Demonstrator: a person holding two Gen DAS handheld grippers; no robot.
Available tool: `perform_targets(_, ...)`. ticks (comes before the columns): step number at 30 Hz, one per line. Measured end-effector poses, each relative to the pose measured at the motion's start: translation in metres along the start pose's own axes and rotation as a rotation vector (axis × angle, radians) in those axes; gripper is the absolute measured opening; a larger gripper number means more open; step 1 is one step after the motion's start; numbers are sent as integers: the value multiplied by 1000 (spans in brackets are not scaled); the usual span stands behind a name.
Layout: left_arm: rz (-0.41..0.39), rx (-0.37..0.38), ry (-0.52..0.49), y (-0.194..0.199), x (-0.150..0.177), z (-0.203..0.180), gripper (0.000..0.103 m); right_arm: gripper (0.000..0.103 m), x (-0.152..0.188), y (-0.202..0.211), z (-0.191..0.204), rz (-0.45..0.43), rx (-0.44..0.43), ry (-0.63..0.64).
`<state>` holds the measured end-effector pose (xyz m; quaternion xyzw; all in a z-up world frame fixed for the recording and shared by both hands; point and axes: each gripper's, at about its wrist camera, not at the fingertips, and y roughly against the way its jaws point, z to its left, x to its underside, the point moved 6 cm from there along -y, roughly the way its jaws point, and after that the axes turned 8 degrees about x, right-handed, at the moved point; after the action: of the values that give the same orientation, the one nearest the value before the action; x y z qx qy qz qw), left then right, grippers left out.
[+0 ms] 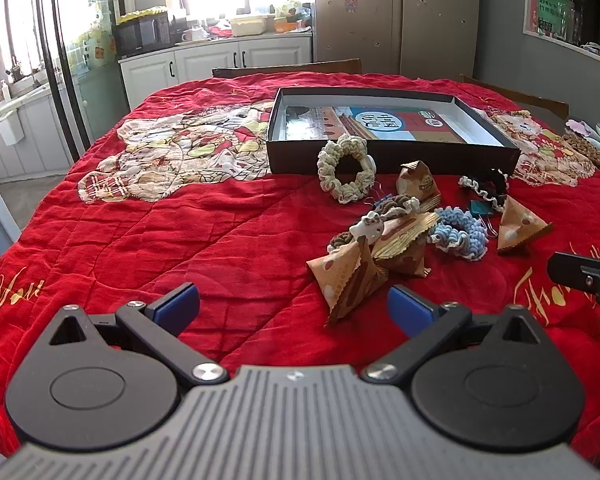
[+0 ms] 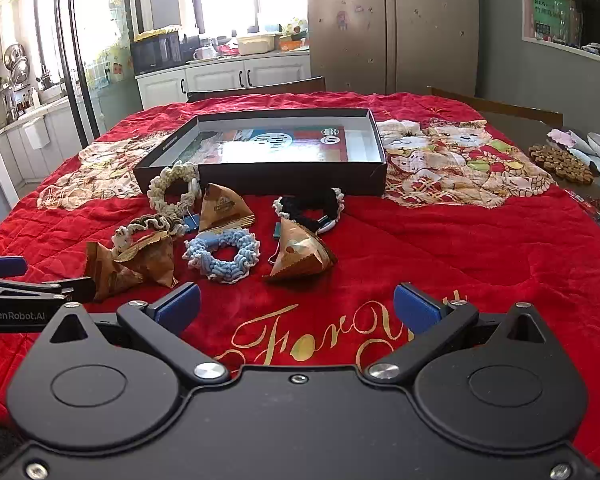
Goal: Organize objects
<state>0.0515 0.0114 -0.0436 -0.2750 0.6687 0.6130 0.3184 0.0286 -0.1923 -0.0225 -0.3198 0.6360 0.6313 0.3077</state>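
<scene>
Left tongs (image 1: pixel 293 306): spread wide, nothing between the pads, held over the red cloth (image 1: pixel 160 232) on the tabletop. Right tongs (image 2: pixel 297 306): likewise spread wide and empty, above the gold lettering (image 2: pixel 300 340).

Box (image 2: pixel 260 178): open, black, at 12 o'clock from the right tongs, a printed sheet lying flat inside.

The loose items lie in a cluster on the cloth just in front of the box, none inside it. In the right wrist view:
- cream scrunchie (image 2: pixel 175 190) leaning on the box wall, 11 o'clock;
- black scrunchie (image 2: pixel 310 208) at 12 o'clock;
- blue scrunchie (image 2: pixel 222 258) flat, nearer, at 11 o'clock;
- brown scrunchie (image 2: pixel 148 226) at 10 o'clock, resting on paper packets (image 2: pixel 140 260);
- one packet (image 2: pixel 224 210) beside the cream scrunchie;
- another packet (image 2: pixel 300 256) at 12 o'clock, nearest the right tongs.

Small binder clips (image 2: pixel 278 232) lie among them.

Wooden trivet (image 2: pixel 560 162): at 2 o'clock, off the cloth.
</scene>
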Motion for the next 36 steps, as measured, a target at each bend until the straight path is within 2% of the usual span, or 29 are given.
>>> perform_targets(16, 3, 4, -1, -1, 1, 0, 103, 103, 0, 0, 0, 0, 0, 0)
perform_targets(23, 29, 45, 9, -7, 2, 1, 103, 103, 0, -1, 0, -1, -1, 0)
perform_targets(27, 3, 63, -3, -8, -2, 3, 103, 103, 0, -3, 1, -6, 1, -3)
perform_targets(36, -29, 135, -34, -16, -9, 4, 102, 90, -11, -16, -2, -41, -4, 0)
